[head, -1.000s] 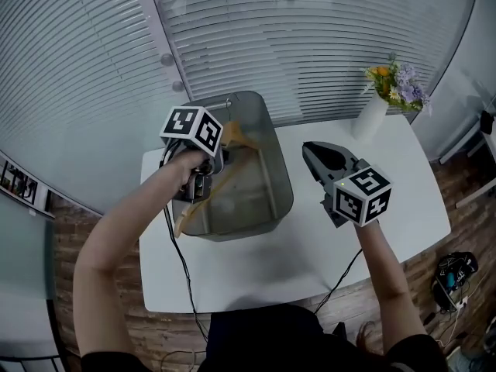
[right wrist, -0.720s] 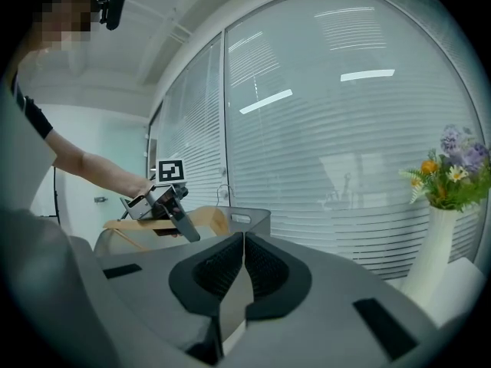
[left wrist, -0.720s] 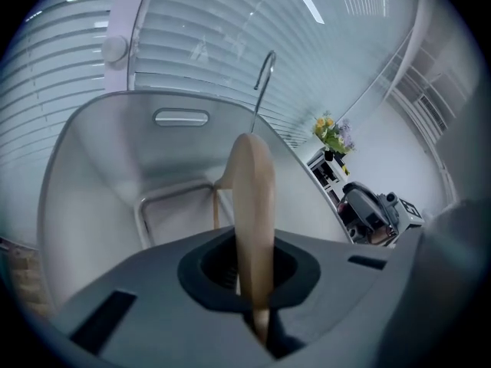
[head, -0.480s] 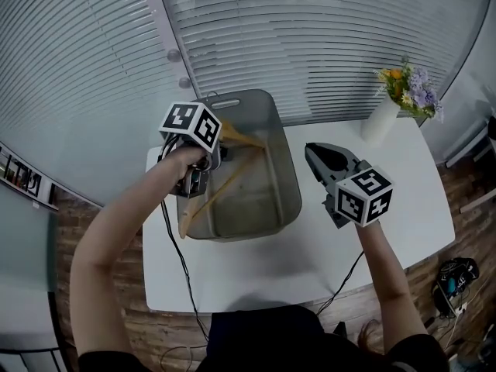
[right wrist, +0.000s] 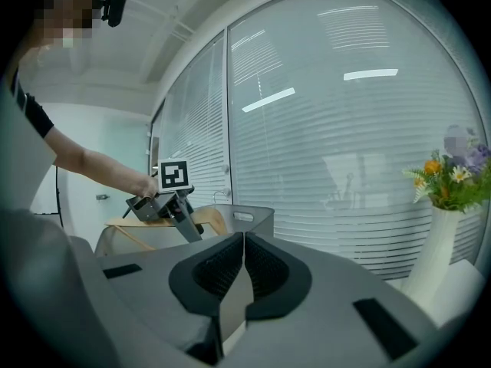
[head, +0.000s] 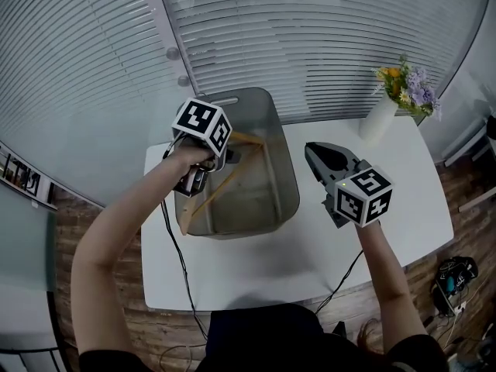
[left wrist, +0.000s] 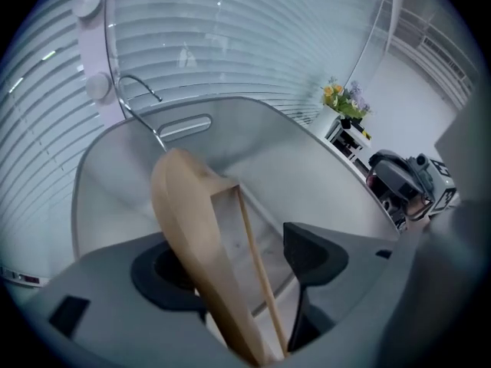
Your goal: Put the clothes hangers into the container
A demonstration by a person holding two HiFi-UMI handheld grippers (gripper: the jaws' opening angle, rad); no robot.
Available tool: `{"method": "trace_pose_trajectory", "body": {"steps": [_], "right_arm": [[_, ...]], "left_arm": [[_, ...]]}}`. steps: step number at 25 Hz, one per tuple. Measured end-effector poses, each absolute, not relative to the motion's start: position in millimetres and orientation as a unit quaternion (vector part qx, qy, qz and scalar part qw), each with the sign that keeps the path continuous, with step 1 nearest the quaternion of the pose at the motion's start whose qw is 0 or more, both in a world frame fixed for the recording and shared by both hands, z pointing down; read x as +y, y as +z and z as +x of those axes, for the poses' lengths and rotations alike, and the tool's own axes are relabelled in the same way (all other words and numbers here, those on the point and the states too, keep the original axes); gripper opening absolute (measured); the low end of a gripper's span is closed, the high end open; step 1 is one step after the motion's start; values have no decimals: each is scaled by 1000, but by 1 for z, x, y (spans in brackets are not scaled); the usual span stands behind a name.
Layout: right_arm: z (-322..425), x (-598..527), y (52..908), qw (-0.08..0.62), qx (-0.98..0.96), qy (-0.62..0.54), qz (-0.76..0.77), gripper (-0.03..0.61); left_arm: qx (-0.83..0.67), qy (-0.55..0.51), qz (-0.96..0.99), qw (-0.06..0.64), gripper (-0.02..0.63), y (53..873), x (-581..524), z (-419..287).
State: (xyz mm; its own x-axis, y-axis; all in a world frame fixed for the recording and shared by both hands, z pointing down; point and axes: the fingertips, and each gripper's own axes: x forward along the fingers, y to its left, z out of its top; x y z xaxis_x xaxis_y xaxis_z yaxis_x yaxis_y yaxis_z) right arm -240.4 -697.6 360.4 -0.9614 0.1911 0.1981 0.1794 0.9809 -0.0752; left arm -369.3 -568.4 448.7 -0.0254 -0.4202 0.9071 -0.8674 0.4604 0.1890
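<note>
Hanger (left wrist: 188, 221) is down in the grey container (head: 285, 173), so the main step looks nearly done. Left gripper (left wrist: 238, 263) has just been opening. Jaws stand apart with the wood between them. Rt pad is clear of it; the broad shoulder lies close by the lt pad, but I see no squeeze, so I count it as let go. Right gripper (right wrist: 242, 261) is closed on nothing and held over the white table (head: 256, 270), apart from the container.

Left to do, my guess: lift the left gripper out w/o dragging the hanger along, then check that it settles inside. No other hanger shows on the table in any view, so this may be the last or only one. Can't vouch for what's out of frame.

Hard to make out:
- My left hand and its marker cube cover the hanger's middle in the head view. Only the two wooden arms show past them.
- One arm end runs toward the near left corner of the container. Can't tell if it rests on the floor of it or leans on the wall.
- Wire hook (left wrist: 138, 98) shows up by the far rim in the left gripper view. Inside or poking over, unclear.
- Hanger's lower end is cut off at the bottom of that view.
- Vase (head: 377, 118) w/ flowers (head: 404, 80) sits at the far rt corner, well apart, no bearing on the job.
</note>
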Motion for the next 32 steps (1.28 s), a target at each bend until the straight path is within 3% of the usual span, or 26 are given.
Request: {"method": "trace_pose_trajectory", "body": {"steps": [4,14,17,32], "right_arm": [[-235,-697,358,100,-990,27,-93,31],[-220,-691,350,91,-992,23,-89,31],[-215,-691,348,88,-992,24,-86,31],[-190,-669,336,77,-993,17,-91,31]], "left_arm": [[-685,269,458,499,359,450,-568,-370],[-639,523,398,400,420,444,-548,-393],[-652,528,396,374,437,436,-545,-401],[-678,485,411,369,446,415,-518,-374]]}}
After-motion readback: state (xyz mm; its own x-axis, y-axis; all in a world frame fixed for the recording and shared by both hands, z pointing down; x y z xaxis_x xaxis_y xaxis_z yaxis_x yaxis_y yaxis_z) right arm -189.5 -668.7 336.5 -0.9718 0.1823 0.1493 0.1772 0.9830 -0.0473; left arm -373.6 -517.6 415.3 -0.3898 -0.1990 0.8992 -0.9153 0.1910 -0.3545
